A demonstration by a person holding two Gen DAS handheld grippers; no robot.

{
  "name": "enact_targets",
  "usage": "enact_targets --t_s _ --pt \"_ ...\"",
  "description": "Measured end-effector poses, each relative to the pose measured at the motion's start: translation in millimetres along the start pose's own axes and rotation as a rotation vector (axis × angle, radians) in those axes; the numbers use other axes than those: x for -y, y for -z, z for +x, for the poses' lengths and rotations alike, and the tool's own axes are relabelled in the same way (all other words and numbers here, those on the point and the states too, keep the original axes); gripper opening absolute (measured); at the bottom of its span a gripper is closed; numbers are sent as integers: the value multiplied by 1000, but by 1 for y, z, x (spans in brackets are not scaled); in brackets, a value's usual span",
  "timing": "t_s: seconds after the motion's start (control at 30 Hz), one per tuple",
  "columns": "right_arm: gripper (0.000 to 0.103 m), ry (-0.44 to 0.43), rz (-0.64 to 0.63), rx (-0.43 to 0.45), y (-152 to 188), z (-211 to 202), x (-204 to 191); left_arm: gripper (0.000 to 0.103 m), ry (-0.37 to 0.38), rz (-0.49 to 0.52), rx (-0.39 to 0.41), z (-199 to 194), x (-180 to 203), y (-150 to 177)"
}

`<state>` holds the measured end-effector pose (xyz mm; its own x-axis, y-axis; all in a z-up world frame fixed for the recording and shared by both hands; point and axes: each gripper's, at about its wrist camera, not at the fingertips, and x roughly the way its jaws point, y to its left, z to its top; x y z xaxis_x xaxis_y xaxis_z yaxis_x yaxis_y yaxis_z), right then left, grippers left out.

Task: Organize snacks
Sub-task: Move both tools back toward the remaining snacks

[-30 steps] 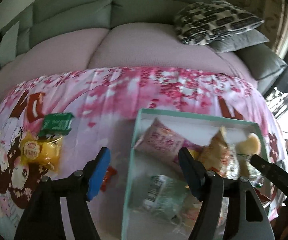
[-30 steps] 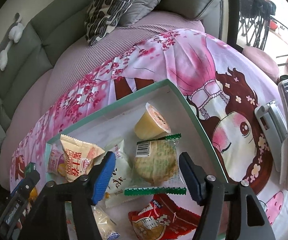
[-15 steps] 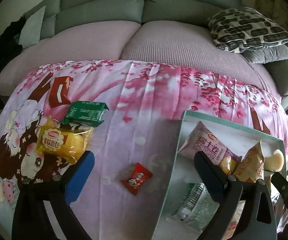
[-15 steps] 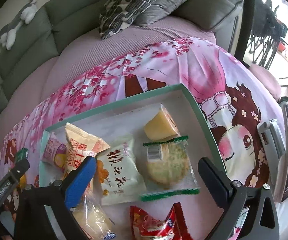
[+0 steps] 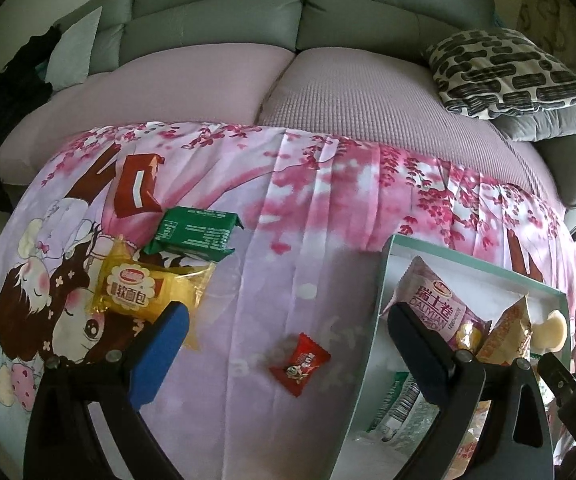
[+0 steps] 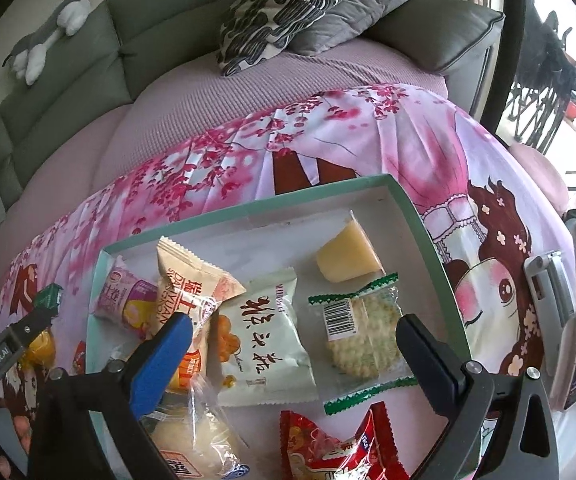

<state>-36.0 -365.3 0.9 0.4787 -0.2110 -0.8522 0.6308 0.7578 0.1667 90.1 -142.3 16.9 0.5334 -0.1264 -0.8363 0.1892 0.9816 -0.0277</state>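
Left gripper (image 5: 286, 334) is spread wide, nothing gripped; red candy (image 5: 299, 363) is seen just below its midpoint, left of the green tray (image 5: 381, 276).

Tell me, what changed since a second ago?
Both tools opened wide: the left tool swung left over the small red candy, and the right tool spread above the tray. Neither holds anything. The snacks stayed where they were.

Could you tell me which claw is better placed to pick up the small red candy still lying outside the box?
Left. The left claw is open right above the red candy, while the right claw hovers over the box.
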Motion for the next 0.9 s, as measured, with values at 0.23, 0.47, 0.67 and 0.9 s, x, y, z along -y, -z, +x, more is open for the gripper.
enact_targets --t_s 0.23,0.47,0.67,0.9 --pt "103 -52 -6 21 -1 -9 -13 100 -5 -25 12 -7 -19 -5" --pt "103 -103 -77 44 1 -19 -54 100 -69 -48 35 -18 -55 -13" --pt "103 -162 -118 27 9 -19 -87 100 -122 -109 56 -28 -95 -16" --pt "103 -171 -170 12 17 -17 -118 100 -164 -207 53 -32 -145 -14"
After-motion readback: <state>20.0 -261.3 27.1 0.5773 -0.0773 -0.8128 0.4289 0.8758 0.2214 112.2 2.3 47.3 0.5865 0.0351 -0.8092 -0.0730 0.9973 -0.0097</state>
